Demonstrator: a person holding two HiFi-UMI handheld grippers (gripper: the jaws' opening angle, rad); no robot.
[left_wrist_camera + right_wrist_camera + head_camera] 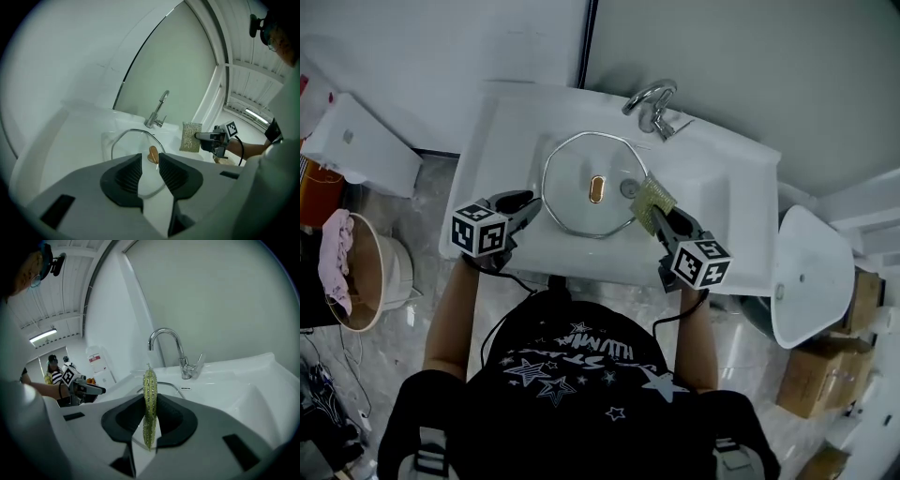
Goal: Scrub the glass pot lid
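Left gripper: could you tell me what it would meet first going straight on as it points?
Most likely the clear glass pot lid lying in the white sink, near its brown handle; depth is uncertain.

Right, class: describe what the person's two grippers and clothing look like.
Both the left gripper and right gripper are dark-bodied, with pale grey jaws carrying dark ribbed pads, and each bears a cube of black-and-white square markers. A black cable trails from each. The person wears a black star-printed T-shirt.
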